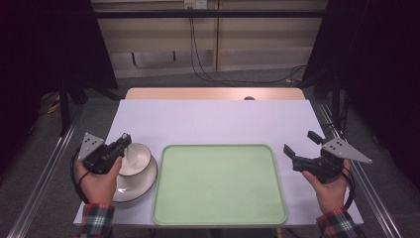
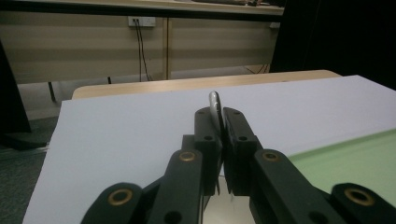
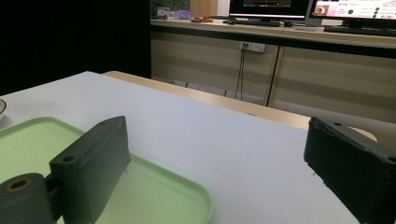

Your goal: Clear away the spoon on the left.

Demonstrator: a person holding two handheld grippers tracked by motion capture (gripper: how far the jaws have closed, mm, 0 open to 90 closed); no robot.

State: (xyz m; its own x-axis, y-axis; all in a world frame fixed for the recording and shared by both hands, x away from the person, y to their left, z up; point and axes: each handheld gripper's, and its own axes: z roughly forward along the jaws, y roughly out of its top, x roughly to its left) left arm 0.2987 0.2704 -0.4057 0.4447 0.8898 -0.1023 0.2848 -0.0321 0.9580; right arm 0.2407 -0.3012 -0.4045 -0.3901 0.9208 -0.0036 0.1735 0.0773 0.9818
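step: lift bowl (image 1: pixel 134 158) by its rim | left claw (image 1: pixel 124 141): clamped on bowl's far-left rim, bowl sits on plate (image 1: pixel 143 186), left of green tray (image 1: pixel 218 186) on desk (image 1: pixel 208 119) | right claw (image 1: pixel 301 145): open, empty | advice: raise straight, keep bowl level, clear plate before crossing tray lip.

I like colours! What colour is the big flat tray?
Pale green rectangular tray, plain, clearest in the high view.

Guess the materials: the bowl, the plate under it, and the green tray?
Bowl: looks like glazed ceramic, white and glossy with a thin rim; the left hand-held gripper is shut on that rim.
Plate: likely the same glazed ceramic, white with a dark edge line.
Tray: probably moulded plastic, matte pale green, with rounded corners and a raised lip.
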